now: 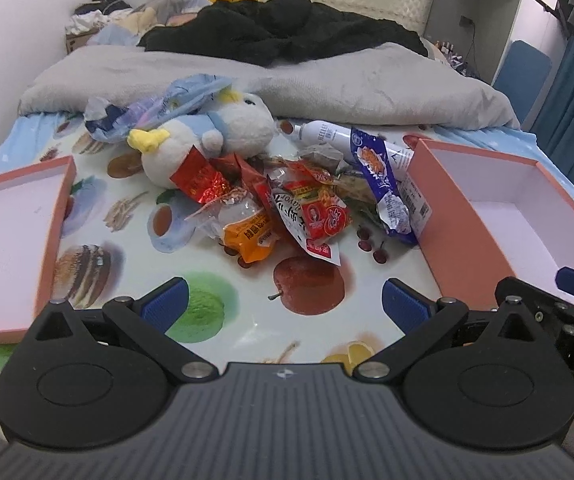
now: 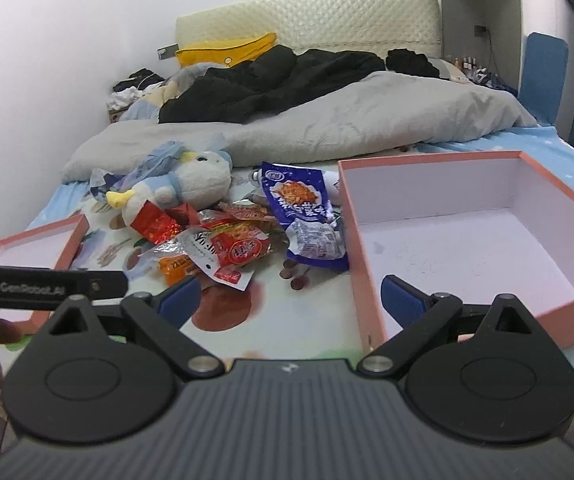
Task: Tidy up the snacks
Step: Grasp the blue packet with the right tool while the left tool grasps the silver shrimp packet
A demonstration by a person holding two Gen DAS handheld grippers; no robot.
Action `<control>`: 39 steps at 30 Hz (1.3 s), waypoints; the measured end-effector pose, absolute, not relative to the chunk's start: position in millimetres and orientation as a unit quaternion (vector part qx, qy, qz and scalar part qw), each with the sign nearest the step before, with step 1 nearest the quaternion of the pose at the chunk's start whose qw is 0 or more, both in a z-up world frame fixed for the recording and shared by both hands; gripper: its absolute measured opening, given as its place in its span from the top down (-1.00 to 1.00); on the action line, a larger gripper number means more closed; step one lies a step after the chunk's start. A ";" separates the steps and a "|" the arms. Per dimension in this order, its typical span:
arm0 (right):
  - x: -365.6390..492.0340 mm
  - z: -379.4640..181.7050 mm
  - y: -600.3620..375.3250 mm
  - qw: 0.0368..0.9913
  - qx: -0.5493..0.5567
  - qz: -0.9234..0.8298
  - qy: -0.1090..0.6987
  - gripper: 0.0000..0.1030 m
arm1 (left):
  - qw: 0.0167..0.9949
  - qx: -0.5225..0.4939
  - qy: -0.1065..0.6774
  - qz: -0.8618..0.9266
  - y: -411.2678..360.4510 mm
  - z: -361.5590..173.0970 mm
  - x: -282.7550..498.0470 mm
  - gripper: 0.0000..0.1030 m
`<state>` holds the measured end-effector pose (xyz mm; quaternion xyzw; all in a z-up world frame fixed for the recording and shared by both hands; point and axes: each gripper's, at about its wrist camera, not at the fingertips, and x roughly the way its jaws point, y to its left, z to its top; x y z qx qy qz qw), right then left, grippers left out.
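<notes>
Both grippers hover over a bed spread with a fruit-and-dessert printed sheet [image 1: 247, 332], each with its blue-padded jaws spread wide and nothing between them.

Left gripper [image 1: 285, 304], left wrist view: the snack pile [image 1: 287, 200] lies ahead of the fingertips and well apart from them, across a stretch of bare sheet. Only this view shows the white bottle [image 1: 327, 130] lying behind the pile and the orange packet [image 1: 251, 236] in full at the pile's near edge. A shallow pink lid [image 1: 47, 240] lies to the left, cut off by the frame edge; the pink box [image 1: 467, 216] stands to the right, its outer wall facing the camera and its far end cut off. The right gripper's blue fingertip and black frame enter at the lower right.

Right gripper [image 2: 291, 300], right wrist view: its right finger hangs over the box's near left corner, its left finger over the sheet just short of the pile. Only this view shows the box's white interior. The blue pouch [image 2: 303, 216] lies just beside the box's left wall; whether it touches cannot be told. A plush duck [image 2: 191, 184] rests against the pile's far side. The orange packet is largely hidden under the red packets [image 2: 239, 248]. The print on the packets is too small to read.
</notes>
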<state>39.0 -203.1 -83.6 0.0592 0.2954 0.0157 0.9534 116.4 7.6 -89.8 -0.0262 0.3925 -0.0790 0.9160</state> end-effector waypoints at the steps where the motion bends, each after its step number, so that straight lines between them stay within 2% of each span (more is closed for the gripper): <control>1: 42.0 -84.8 -202.3 0.953 0.058 0.014 0.297 -0.62 | 0.916 -0.029 0.392 -0.080 8.7 -92.5 120.8 -1.00; 4: 53.2 -91.2 -198.5 0.951 0.052 0.015 0.304 -0.57 | 0.917 -0.042 0.388 -0.085 12.4 -102.0 135.3 -1.00; 9: 68.9 -102.4 -186.4 0.952 0.023 0.017 0.305 -0.39 | 0.916 -0.073 0.383 -0.090 24.3 -114.7 157.6 -0.98; 11: 76.8 -106.2 -182.4 0.951 0.019 0.019 0.308 -0.25 | 0.916 -0.080 0.381 -0.092 28.4 -119.1 164.9 -0.88; 13: 83.4 -108.6 -178.7 0.951 0.013 0.020 0.308 -0.23 | 0.915 -0.091 0.382 -0.092 33.3 -123.9 173.4 -0.68; 16: 95.3 -113.2 -172.1 0.950 -0.003 0.032 0.311 0.06 | 0.911 -0.112 0.386 -0.090 39.8 -131.5 186.3 -0.53; 20: 116.3 -120.6 -168.5 0.948 -0.020 0.033 0.316 0.14 | 0.906 -0.122 0.395 -0.095 42.2 -140.3 202.6 -0.38; 24: 137.9 -130.5 -163.3 0.947 -0.042 0.023 0.317 0.14 | 0.901 -0.135 0.398 -0.107 44.9 -152.4 221.7 -0.33; 29: 166.8 -148.3 -156.8 0.942 -0.082 0.007 0.326 0.14 | 0.890 -0.164 0.409 -0.119 43.1 -170.4 244.4 -0.09; 31: 177.2 -155.0 -155.4 0.939 -0.098 0.000 0.330 0.14 | 0.886 -0.166 0.414 -0.124 39.2 -178.0 253.5 0.08; 35: 197.5 -169.1 -152.6 0.933 -0.131 -0.019 0.336 0.12 | 0.882 -0.158 0.424 -0.133 32.1 -193.2 272.0 0.28; 39: 213.9 -181.8 -148.9 0.927 -0.169 -0.031 0.335 0.12 | 0.884 -0.146 0.424 -0.131 29.3 -203.1 284.0 0.58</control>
